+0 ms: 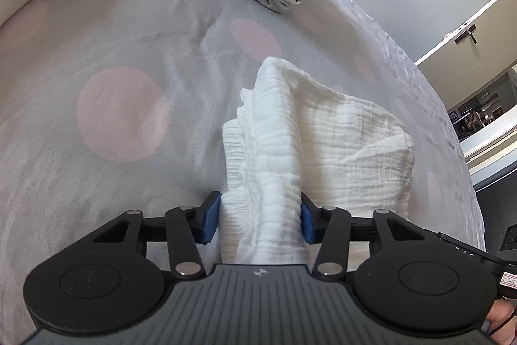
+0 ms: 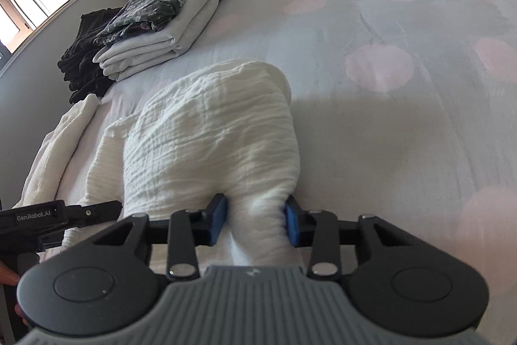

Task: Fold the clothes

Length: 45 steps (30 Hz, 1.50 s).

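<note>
Cloth, white crinkly muslin, is held up off the bed by both grippers. Left gripper: jaws pinching a bunched edge, several layers stacked btwn the blue pads. Right gripper: jaws pinching another bunched bit, w/ the rest ballooning fwd. Folded pile sits well apart at the bed's far edge, more white fabric lies to the left.

Risks, my guess: thick bunches aren't gripped evenly, so an inner layer could slip out. Billowy middle may land creased or lopsided if lowered w/o tension. Uneven pull btwn grippers would skew the fold.
</note>
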Available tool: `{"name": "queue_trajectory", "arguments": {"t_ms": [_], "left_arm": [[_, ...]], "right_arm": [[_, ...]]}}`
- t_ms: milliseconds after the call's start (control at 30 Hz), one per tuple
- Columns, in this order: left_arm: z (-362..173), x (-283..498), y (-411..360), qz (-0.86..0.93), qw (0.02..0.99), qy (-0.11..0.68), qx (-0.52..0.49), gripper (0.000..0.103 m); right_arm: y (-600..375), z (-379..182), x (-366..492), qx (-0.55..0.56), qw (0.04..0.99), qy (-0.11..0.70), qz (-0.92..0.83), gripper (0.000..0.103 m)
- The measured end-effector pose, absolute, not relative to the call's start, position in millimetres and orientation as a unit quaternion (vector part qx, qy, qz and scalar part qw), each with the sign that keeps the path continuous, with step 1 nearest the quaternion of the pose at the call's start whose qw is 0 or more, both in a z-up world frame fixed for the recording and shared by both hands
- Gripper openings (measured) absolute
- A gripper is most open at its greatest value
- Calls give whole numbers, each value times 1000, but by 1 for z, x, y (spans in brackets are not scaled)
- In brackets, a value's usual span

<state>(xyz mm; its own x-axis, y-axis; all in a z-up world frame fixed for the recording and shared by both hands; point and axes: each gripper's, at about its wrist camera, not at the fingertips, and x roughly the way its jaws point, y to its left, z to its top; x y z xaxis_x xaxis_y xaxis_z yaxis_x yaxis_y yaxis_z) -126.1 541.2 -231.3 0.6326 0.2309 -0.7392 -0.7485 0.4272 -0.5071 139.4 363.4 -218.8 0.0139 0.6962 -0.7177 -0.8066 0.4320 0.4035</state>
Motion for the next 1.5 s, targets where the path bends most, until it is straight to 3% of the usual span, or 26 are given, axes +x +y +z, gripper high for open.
{"name": "queue_trajectory", "arguments": {"t_ms": [100,233,933,1233,1500], "left_arm": [[-227,-126,539,307,797,292,-431,45],[-216,-130,534,308,809,273,-421,42],[-125,-199,533,330,848,136,-392,40],[-69,-269,573,365,854,149,-339,39],[-31,-326,628,394,858,204,-260,39]], "right_arm": [[360,-211,134,-60,717,449,529,23],[351,-195,130,-47,728,435,527,19],[360,-72,63,-34,729,331,598,18],[413,-41,2,-18,690,322,648,18],[491,-49,-65,11,652,349,673,18]]}}
